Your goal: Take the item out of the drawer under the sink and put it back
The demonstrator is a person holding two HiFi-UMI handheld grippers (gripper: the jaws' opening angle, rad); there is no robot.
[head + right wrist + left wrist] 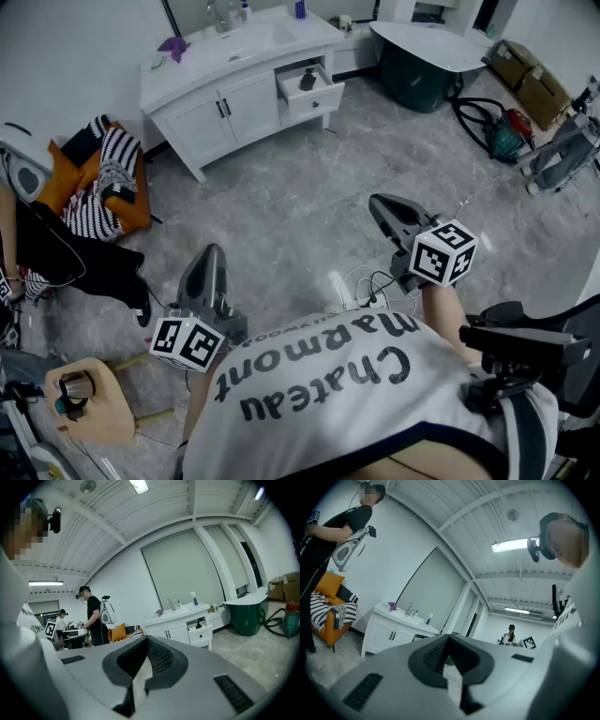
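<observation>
Standing well back from the vanity point(202, 117), the person is holding the left gripper point(210, 255) and right gripper point(382, 206) closed and empty. The dark item point(307, 81) is lying in the open drawer point(317, 99), upper centre of the frame. The approach is apparently just beginning; grasping is calling for walking closer and parting one gripper's jaws.
</observation>
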